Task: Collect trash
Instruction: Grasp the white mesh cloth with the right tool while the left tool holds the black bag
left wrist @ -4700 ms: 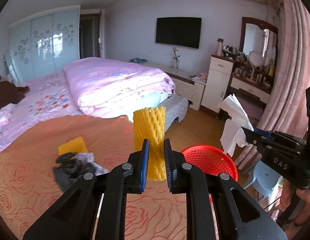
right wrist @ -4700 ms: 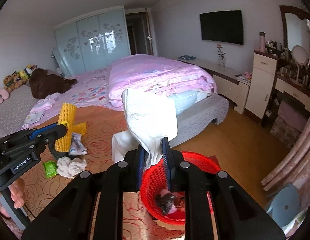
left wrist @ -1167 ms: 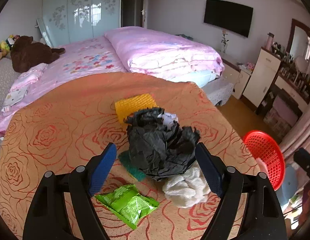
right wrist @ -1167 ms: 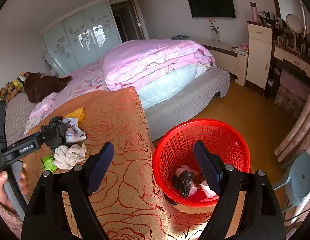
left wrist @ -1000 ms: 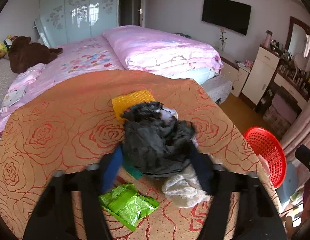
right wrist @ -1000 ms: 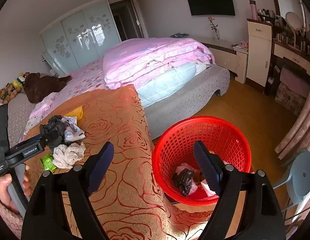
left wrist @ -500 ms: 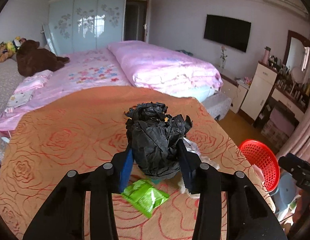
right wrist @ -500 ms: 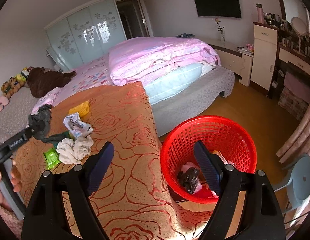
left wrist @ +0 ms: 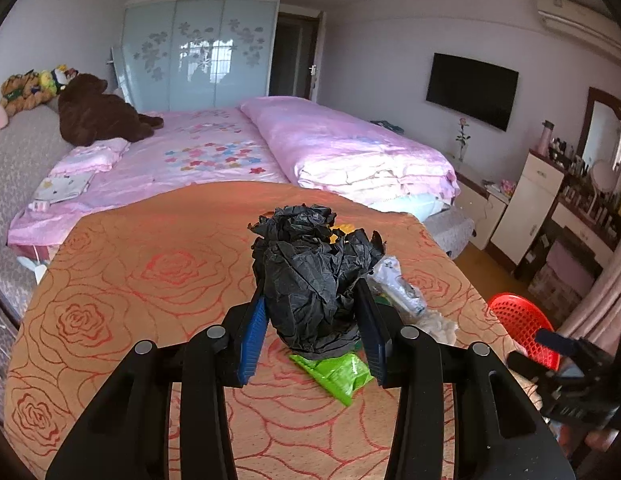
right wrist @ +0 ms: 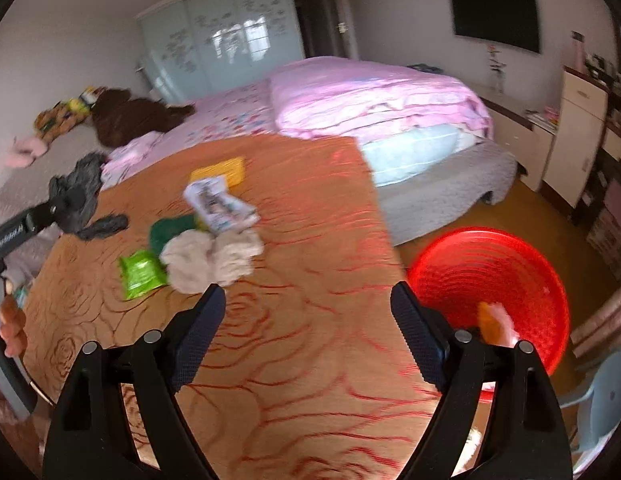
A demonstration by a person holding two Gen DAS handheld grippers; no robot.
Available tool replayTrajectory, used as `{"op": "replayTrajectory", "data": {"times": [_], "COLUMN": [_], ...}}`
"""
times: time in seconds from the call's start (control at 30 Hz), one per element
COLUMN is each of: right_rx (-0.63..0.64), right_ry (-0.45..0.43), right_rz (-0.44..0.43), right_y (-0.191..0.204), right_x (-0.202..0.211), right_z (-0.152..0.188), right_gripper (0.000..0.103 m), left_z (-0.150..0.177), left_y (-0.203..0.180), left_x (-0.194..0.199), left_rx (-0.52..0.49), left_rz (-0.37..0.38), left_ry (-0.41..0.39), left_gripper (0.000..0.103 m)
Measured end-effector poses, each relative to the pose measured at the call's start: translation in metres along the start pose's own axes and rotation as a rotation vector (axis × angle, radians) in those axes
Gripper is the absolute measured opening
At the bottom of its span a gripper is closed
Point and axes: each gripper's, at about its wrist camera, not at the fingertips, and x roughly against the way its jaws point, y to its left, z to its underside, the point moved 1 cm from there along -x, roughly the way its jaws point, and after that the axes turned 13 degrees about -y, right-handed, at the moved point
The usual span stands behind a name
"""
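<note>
Left gripper [left wrist: 312, 326] was clamped on the black crumpled bag [left wrist: 314, 276], lifted above the orange cover [left wrist: 150, 264]. Right gripper [right wrist: 306, 328] had just been opening, jaws wide apart with nothing between, heading toward the white wad [right wrist: 210, 258] ahead-left. Red basket [right wrist: 490, 276] sat on the floor off the bed's right edge, nearer the right hand

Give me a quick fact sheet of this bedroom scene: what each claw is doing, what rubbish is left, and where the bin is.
left gripper: shut on the crumpled black bag, lifted off the cloth
right gripper: open, empty, its jaws have just been opening wider
surface: orange rose-patterned cloth
rubbish left: green packet, white crumpled cloth, printed wrapper, yellow foam net, something dark green
red basket: on the floor beside the bed, some trash already inside
</note>
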Motion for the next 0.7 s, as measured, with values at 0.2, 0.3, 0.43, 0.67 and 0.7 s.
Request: {"op": "replayTrajectory", "data": {"times": [0.2, 0.3, 0.43, 0.67, 0.7], "right_rx": [0.044, 0.059, 0.062, 0.078, 0.084], "right_ry": [0.027, 0.033, 0.054, 0.079, 0.085], "right_rz": [-0.041, -0.05, -0.058, -0.074, -0.079], "right_y": [0.031, 0.041, 0.049, 0.063, 0.065], "right_x": [-0.03, -0.04, -0.053, -0.071, -0.074], "right_z": [0.001, 0.0, -0.001, -0.007, -0.007], "right_gripper": [0.086, 0.086, 0.086, 0.086, 0.086], "left_z": [0.0, 0.001, 0.002, 0.002, 0.002], "left_y": [0.007, 0.008, 0.009, 0.013, 0.014], "left_x": [0.002, 0.002, 0.002, 0.001, 0.001], "left_rx": [0.004, 0.008, 0.008, 0.018, 0.02], "left_rz": [-0.015, -0.018, -0.017, -0.018, -0.017], "left_ry": [-0.008, -0.008, -0.008, -0.009, -0.009], "left_gripper": [0.04, 0.04, 0.04, 0.04, 0.04]}}
